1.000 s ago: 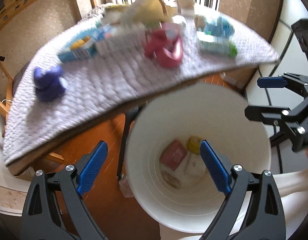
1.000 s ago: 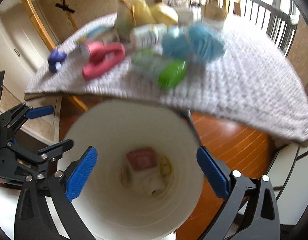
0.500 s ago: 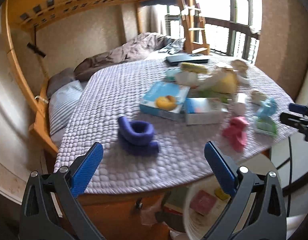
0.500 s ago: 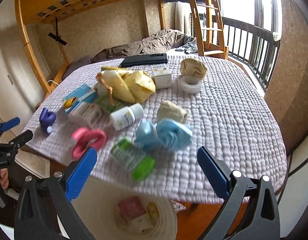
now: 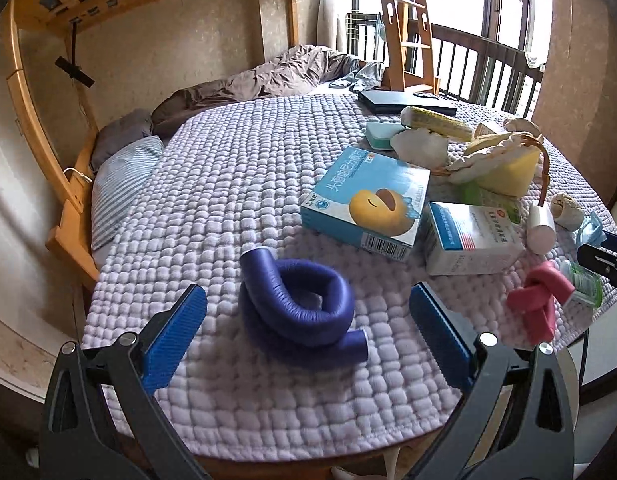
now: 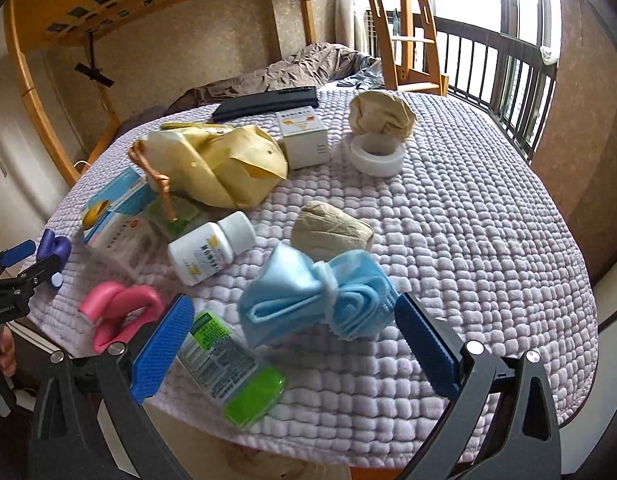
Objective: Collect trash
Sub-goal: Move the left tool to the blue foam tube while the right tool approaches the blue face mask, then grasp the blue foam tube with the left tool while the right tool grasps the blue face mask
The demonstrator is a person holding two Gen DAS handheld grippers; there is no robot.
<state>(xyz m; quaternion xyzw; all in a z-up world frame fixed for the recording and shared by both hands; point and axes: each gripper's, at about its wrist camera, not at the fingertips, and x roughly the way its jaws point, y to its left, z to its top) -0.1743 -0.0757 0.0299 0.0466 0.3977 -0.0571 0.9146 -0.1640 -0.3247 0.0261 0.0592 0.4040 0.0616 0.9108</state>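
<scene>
Both grippers spread, empty: left gripper (image 5: 308, 326) straddles the purple foam tube (image 5: 298, 306); right gripper (image 6: 294, 344) frames the blue mask bundle (image 6: 314, 300), long axis left-right.

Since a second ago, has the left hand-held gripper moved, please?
Yes. The left hand-held gripper has risen from over the white bucket to the bed, now framing the purple foam coil.

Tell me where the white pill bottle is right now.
In the right wrist view, the white pill bottle lies on its side left of centre on the quilt, between the yellow paper bag and blue masks.
</scene>
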